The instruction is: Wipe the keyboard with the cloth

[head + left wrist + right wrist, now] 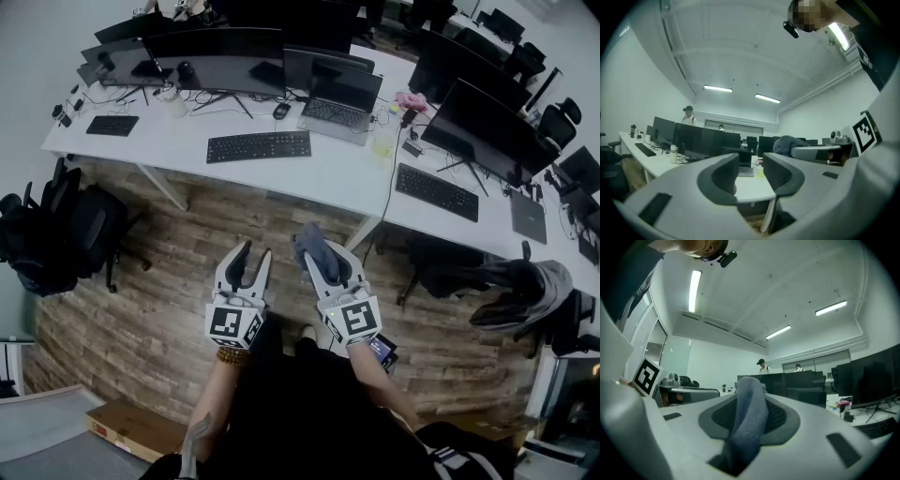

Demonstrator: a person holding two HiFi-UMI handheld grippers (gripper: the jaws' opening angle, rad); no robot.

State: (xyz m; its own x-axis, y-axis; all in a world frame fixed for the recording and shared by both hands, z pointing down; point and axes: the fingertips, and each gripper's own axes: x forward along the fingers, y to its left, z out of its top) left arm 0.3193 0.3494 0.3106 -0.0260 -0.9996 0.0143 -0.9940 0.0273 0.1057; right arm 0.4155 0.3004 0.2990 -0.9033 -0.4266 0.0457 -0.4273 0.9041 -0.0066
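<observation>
The cloth [312,246], blue-grey and bunched, is pinched between the fingers [787,416] of the right gripper [325,262]. It fills the gap and sticks up past the fingertips. The left gripper [251,258] is held just beside the right one, its fingers [723,174] a narrow gap apart with nothing between them. Both grippers point level, over the wooden floor [187,272].

The keyboard [259,146], black, lies well ahead of both sets of fingers, flat on the white tabletop [319,171] near its front edge and a little to the left of the cloth. The floor and the tabletop's edge lie between the fingers and the keyboard.

Beyond the keyboard stand dark monitors [225,47]. A mouse [281,111] and an open laptop [339,105] sit past its right end. A second keyboard [436,191] lies ahead and to the right of the right fingers, on the adjoining tabletop. A black office chair [56,230] stands on the floor far to the left of the left fingers.
</observation>
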